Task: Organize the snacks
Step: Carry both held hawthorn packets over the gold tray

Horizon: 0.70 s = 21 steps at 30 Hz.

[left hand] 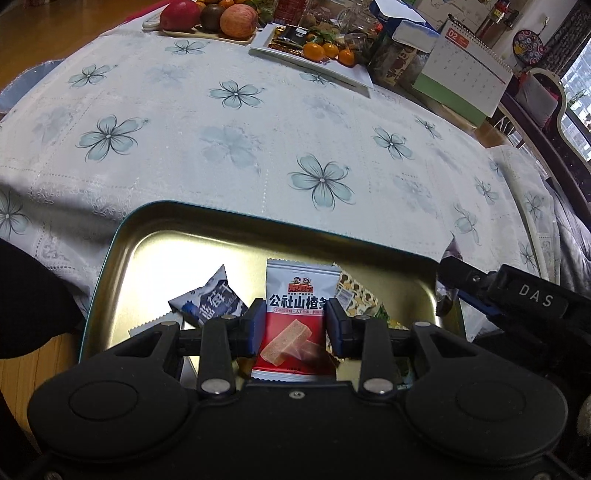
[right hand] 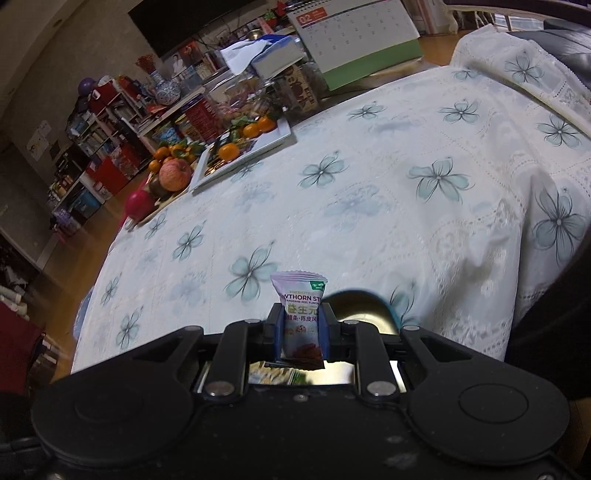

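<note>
Left gripper: the left gripper (left hand: pixel 295 325) is over the tin, its blue pads clamped on either side of a red-and-white hawthorn packet (left hand: pixel 295 314).
Red-and-white packet: upright between the fingers, top seam up, its lower end hidden behind the gripper body; whether it touches the tin floor I cannot tell.
Tin tray: the gold-lined tin tray (left hand: pixel 155 236) with a teal rim sits at the near edge of the table, on the flowered tablecloth (left hand: pixel 236 155).
Already in the tin: a dark blue blueberry packet (left hand: pixel 210 295) lies tilted just left of the pads; a yellow patterned packet (left hand: pixel 356 291) lies just right of them.
Right gripper: the right gripper (right hand: pixel 301 332) is clenched tight on a small lilac hawthorn stick packet (right hand: pixel 300 295), which stands upright between the pads.
Lilac packet: up off the cloth, with a corner of the tin (right hand: pixel 360 306) just behind it.
Far side: a fruit board with an apple (left hand: pixel 238 20), and a white tray of tangerines (left hand: pixel 325 51).
Right of those: a desk calendar (left hand: pixel 465 70).
</note>
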Available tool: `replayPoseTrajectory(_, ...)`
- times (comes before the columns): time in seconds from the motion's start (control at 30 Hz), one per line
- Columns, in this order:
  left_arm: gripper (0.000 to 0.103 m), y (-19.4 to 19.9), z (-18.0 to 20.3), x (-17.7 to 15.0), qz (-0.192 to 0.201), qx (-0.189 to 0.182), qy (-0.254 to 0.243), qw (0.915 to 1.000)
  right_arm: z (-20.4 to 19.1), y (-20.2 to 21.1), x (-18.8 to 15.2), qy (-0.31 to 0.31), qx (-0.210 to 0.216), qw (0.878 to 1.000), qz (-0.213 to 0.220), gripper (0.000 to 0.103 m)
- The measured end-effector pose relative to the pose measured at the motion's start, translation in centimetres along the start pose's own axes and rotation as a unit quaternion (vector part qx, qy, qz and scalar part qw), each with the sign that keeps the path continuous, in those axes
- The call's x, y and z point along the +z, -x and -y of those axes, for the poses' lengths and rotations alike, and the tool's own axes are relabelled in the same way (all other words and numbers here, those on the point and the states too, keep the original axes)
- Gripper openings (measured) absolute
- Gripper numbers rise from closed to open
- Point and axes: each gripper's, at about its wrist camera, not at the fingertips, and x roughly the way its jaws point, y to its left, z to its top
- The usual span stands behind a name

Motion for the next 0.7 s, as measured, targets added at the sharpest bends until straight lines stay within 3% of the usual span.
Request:
replayPoseTrajectory(0.23, 0.043, 1.8, -0.5, -1.8, 0.016, 0.014, 0.003, 0.9998, -0.6, 1.8, -2.9, 0.020, 0.019, 0.999, -0.014, 0.021)
replayPoseTrajectory(0.43, 0.043, 2.8, -2.2, -2.4, 0.031, 0.066, 0.037, 0.9966, -1.4, 2.9, -4.5, 0.047, 0.030, 0.998, -0.022, 0.021)
replayPoseTrajectory(0.7, 0.043, 2.9, -3.7, -3.1, 0.015, 0.108, 0.061, 0.9921, -1.6, 3.1, -5.3, 0.061, 0.037, 0.997, -0.035, 0.021)
